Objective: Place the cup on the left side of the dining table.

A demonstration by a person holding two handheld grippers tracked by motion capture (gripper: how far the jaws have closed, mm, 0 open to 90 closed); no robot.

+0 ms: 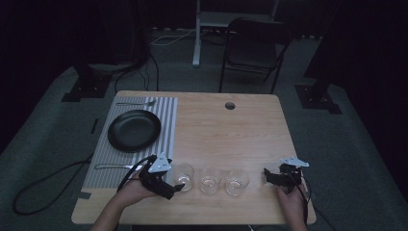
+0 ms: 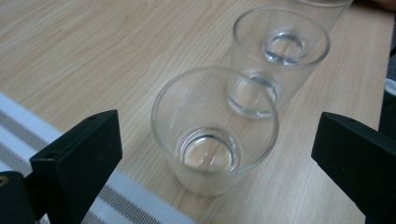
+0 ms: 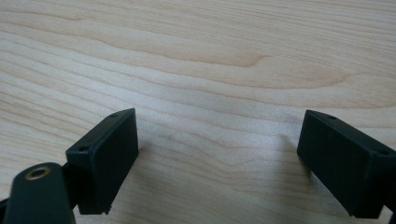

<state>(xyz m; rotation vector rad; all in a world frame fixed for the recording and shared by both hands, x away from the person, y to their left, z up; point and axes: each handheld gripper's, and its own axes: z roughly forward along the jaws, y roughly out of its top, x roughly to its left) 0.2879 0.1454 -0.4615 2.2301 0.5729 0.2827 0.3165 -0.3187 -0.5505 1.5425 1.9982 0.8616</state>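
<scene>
Bracketing nearest glass (image 2: pixel 212 135), left gripper (image 2: pixel 215 154) apparently not touching

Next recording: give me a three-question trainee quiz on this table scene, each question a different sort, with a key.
1. How many clear glasses stand in the row between the two grippers?
2. True or false: the left gripper has its fingers closed on the nearest glass.
3. What does the black plate rest on? A) bare wood B) the striped placemat C) a chair

Key
1. Three.
2. False: the fingers stand apart on either side of it, without touching.
3. B. The right gripper is open over bare table.
</scene>
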